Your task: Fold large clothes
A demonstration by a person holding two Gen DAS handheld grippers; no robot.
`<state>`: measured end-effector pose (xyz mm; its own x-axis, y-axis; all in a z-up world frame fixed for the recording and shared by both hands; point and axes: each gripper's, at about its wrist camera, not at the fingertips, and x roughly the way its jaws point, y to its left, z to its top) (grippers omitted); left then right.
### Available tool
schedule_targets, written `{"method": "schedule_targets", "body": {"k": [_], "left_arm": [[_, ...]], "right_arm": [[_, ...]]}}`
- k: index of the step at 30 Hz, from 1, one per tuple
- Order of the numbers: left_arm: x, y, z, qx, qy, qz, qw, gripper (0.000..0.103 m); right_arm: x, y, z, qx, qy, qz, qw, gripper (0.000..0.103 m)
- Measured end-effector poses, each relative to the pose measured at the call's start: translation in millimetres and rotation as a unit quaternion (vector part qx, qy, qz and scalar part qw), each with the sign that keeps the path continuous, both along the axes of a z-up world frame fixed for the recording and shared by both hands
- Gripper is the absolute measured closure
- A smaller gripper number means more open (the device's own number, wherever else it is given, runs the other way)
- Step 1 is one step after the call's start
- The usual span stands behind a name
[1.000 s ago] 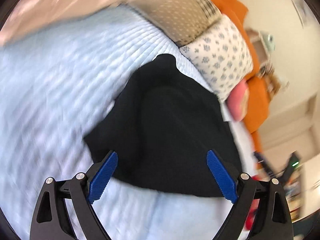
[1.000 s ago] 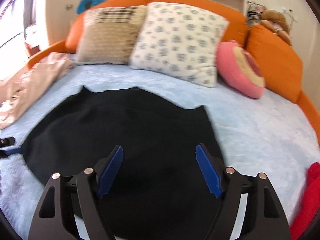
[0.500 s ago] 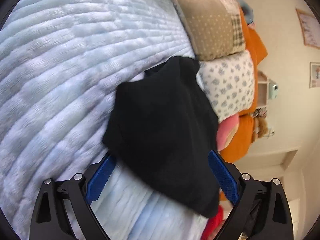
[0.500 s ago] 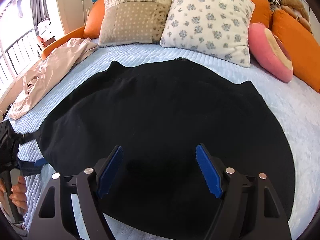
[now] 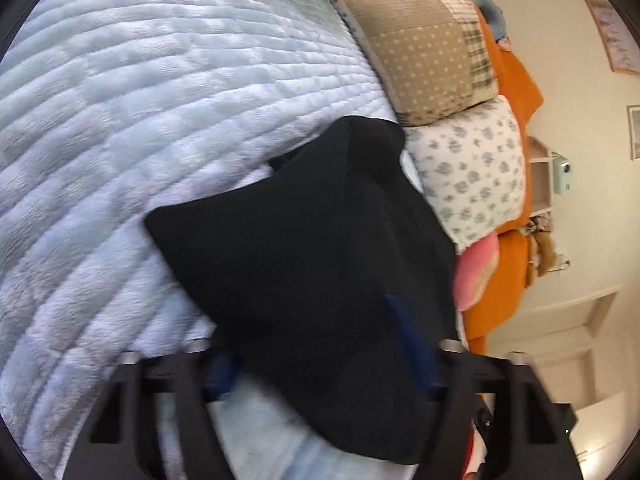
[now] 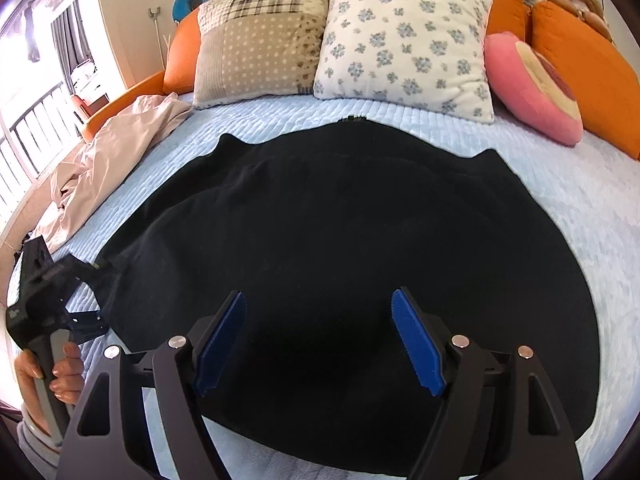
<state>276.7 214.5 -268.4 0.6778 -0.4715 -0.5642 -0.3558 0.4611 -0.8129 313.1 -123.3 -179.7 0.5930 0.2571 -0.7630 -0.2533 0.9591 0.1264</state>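
A large black garment (image 6: 344,240) lies spread flat on the pale blue quilted bed (image 6: 592,200). My right gripper (image 6: 318,340) is open and hovers over the garment's near edge, with blue pads (image 6: 416,344) on either side. In the left wrist view the garment (image 5: 312,248) fills the middle. My left gripper (image 5: 316,344) is at its left corner, with fabric lying over the jaws and one blue pad (image 5: 404,332) partly showing. The left gripper also shows in the right wrist view (image 6: 84,280), at the garment's left edge, held by a hand.
A beige patchwork pillow (image 6: 256,40), a floral pillow (image 6: 404,36) and a pink round cushion (image 6: 532,88) lean on the orange headboard (image 6: 584,56). A crumpled beige cloth (image 6: 112,160) lies at the bed's left side.
My left gripper has moved in onto the garment's left corner, and fabric now covers its pads. My right gripper has moved closer to the near edge and stays open.
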Motion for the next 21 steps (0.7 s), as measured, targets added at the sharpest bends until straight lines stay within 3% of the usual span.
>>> {"method": "schedule_targets", "body": {"k": [2,4,8,10,12,15,21], "left_arm": [[-6.0,7.1,-7.0,-0.022,0.005,0.012,0.9997,0.062],[-6.7,10.8,-9.5,-0.035,0.003,0.009,0.9994,0.067],[-2.2,7.5,2.8,-0.02,0.003,-0.003,0.9998,0.081],[0.3,5.5,10.9,-0.01,0.002,-0.002,0.9999,0.082],[2.8,4.5,19.3,0.003,0.002,-0.005,1.0,0.082],[5.9,3.4,22.3,0.011,0.014,-0.006,0.9998,0.082],[7.2,1.5,17.1,0.031,0.033,-0.008,0.999,0.082]], "right_arm": [[-1.1,2.1,-0.5,0.009,0.003,0.0,1.0,0.028],[-4.1,5.8,3.8,0.024,-0.003,0.001,1.0,0.028],[-9.5,13.9,14.6,0.049,-0.018,0.002,0.999,0.029],[-12.9,17.0,18.0,0.057,-0.025,-0.003,0.998,0.029],[-15.6,19.3,18.1,0.065,-0.024,-0.007,0.998,0.046],[-15.6,23.5,7.3,0.071,0.0,-0.01,0.997,0.06],[-25.4,24.4,-14.2,0.049,0.012,-0.027,0.998,0.062]]}}
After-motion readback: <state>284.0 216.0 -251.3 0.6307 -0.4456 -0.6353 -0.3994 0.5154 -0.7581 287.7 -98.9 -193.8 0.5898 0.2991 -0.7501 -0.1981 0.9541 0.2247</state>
